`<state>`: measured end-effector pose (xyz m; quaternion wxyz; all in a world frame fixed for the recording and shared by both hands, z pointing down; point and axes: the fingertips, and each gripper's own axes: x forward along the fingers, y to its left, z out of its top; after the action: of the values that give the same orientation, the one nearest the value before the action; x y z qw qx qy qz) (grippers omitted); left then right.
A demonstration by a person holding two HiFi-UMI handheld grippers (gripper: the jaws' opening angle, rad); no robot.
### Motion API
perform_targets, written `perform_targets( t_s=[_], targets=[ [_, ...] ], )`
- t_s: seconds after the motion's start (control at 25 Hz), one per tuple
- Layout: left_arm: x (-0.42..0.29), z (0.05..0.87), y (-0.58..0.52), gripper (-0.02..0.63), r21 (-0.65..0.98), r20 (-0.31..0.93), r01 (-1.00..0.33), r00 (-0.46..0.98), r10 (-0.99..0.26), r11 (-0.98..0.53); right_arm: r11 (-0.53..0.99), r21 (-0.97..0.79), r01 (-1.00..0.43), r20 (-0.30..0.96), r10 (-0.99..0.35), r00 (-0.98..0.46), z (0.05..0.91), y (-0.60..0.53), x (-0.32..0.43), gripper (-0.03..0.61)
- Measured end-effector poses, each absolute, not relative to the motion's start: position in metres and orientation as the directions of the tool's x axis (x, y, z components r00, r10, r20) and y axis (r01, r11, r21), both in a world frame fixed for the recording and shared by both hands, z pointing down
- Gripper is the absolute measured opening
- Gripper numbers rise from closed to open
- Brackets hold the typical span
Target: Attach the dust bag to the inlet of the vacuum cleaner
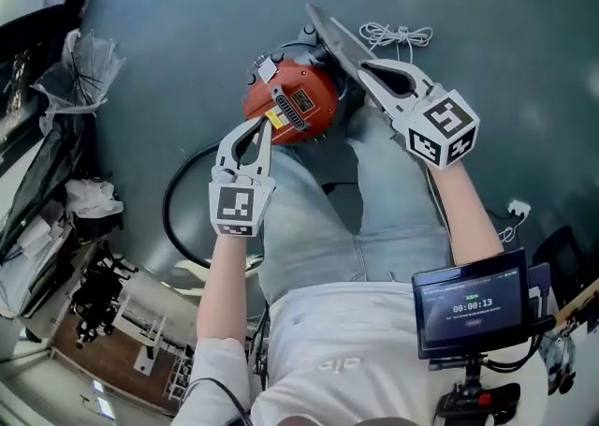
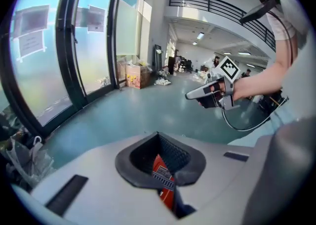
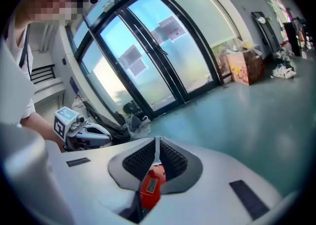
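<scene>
The orange vacuum cleaner (image 1: 290,101) stands on the teal floor in front of the person's knees. A flat dark grey piece, likely the dust bag (image 1: 332,36), lies slanted at its far right side; whether it is joined to the inlet is hidden. My left gripper (image 1: 265,126) hangs above the vacuum's near left side, jaws shut and empty. My right gripper (image 1: 363,66) hovers over the grey piece's near end, pads closed to a thin slit with nothing seen between them. Under each pair of jaws a strip of the vacuum (image 2: 162,179) (image 3: 150,187) shows.
A black hose (image 1: 173,213) loops on the floor at the left. A coiled white cable (image 1: 398,37) lies beyond the right gripper. Bags and clutter (image 1: 80,68) line the window wall on the left. A small screen (image 1: 473,307) sits at the person's chest.
</scene>
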<state>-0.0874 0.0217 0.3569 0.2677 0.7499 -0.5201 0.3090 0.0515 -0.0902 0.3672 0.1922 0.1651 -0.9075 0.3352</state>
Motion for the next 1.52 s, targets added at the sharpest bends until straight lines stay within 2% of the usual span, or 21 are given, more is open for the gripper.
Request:
perform_targets(
  t_s=[0.2, 0.36, 0.48, 0.64, 0.88, 1.0, 1.12, 1.32, 1.52],
  targets=[
    [-0.083, 0.219, 0.036, 0.006, 0.099, 0.652, -0.985, 0.172, -0.738, -0.142, 0.769, -0.554, -0.319, 0.353, -0.13, -0.926, 0.225, -0.092, 0.046, 0.038],
    [-0.08, 0.114, 0.069, 0.006, 0.237, 0.572, -0.971, 0.125, -0.811, 0.017, 0.778, -0.566, -0.274, 0.298, -0.117, -0.947, 0.12, -0.078, 0.034, 0.038],
    [-0.086, 0.044, 0.088, 0.006, 0.314, 0.5, -0.949, 0.144, -0.854, 0.024, 0.798, -0.543, -0.263, 0.262, -0.136, -0.955, 0.044, -0.062, 0.02, 0.038],
    [-0.093, -0.03, 0.131, 0.006, 0.342, 0.407, -0.938, 0.201, -0.891, -0.056, 0.843, -0.458, -0.28, 0.259, -0.175, -0.95, -0.031, -0.001, 0.013, 0.038],
    [-0.102, -0.07, 0.212, 0.006, 0.341, 0.335, -0.936, 0.205, -0.92, -0.085, 0.876, -0.391, -0.282, 0.188, -0.224, -0.956, -0.095, 0.103, -0.003, 0.038],
    [-0.125, -0.085, 0.211, 0.006, 0.321, 0.317, -0.947, 0.118, -0.941, -0.011, 0.901, -0.35, -0.258, 0.152, -0.217, -0.964, -0.109, 0.107, -0.02, 0.038],
    [-0.135, -0.116, 0.203, 0.006, 0.299, 0.224, -0.954, 0.057, -0.973, 0.013, 0.916, -0.337, -0.215, 0.106, -0.19, -0.976, -0.123, 0.102, -0.029, 0.038],
    [-0.088, -0.157, 0.187, 0.006, 0.221, 0.16, -0.975, 0.056, -0.985, -0.019, 0.933, -0.318, -0.168, 0.04, -0.164, -0.986, -0.17, 0.097, 0.009, 0.038],
    [-0.06, -0.187, 0.165, 0.006, 0.23, 0.1, -0.971, 0.088, -0.991, -0.063, 0.957, -0.262, -0.126, 0.0, -0.13, -0.991, -0.207, 0.093, 0.023, 0.038]
  ],
)
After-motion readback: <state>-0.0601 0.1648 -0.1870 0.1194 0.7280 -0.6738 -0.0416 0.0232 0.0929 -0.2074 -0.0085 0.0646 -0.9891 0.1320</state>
